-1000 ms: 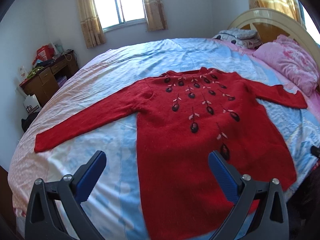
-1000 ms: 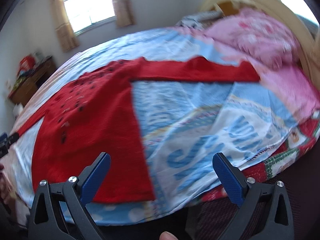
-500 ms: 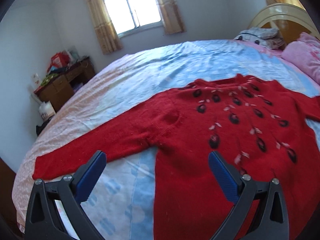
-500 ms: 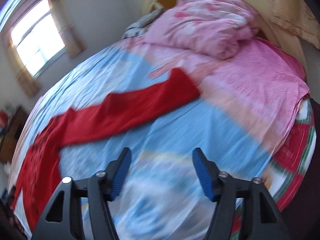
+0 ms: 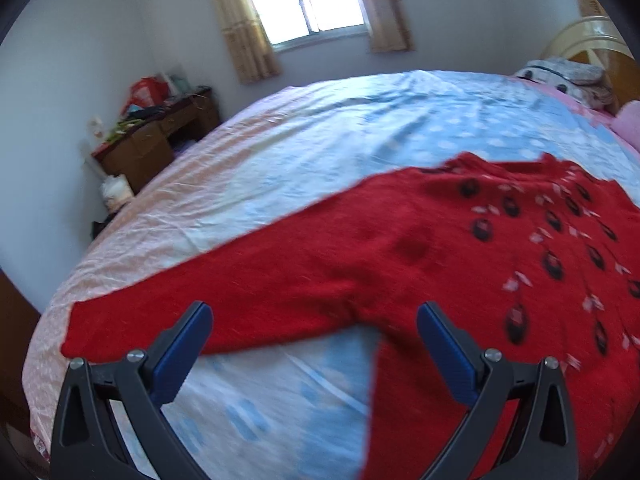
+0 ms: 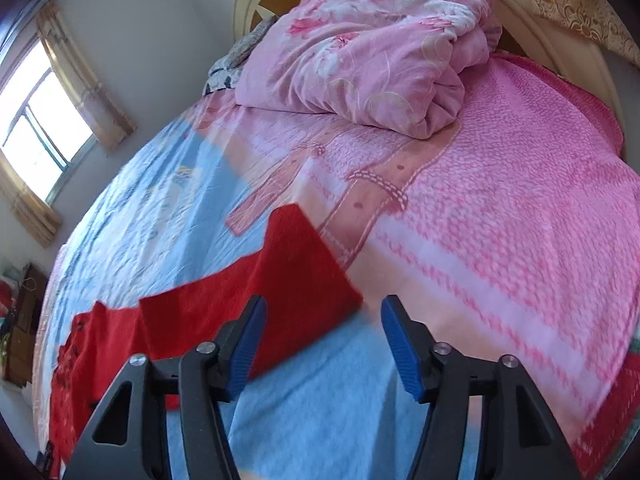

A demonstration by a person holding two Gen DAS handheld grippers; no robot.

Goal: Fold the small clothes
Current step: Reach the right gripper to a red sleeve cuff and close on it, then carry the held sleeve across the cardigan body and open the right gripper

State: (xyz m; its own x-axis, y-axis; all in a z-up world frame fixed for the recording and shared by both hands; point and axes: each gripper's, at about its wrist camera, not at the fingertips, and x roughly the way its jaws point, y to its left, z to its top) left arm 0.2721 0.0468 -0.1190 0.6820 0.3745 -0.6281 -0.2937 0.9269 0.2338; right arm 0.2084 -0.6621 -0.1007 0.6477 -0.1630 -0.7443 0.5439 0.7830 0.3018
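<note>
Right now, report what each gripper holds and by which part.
Nothing is held. The left gripper is open above the red sweater near its armpit; the right gripper is open beside the other sleeve's cuff.

Pink quilt (image 6: 360,36), wooden desk (image 5: 156,140)

Bedroom, white walls (image 5: 80,80). Bright daylight through a window (image 5: 304,0) with beige curtains (image 5: 248,28) either side. Wide bed (image 5: 320,140) under a blue-and-pink sheet, filling the room. Cream headboard (image 6: 256,8) at the far end, pink quilt (image 6: 372,48) bunched against it. Brown desk (image 5: 152,140) in the left corner, cluttered on top, red bag (image 5: 146,90) among it.
</note>
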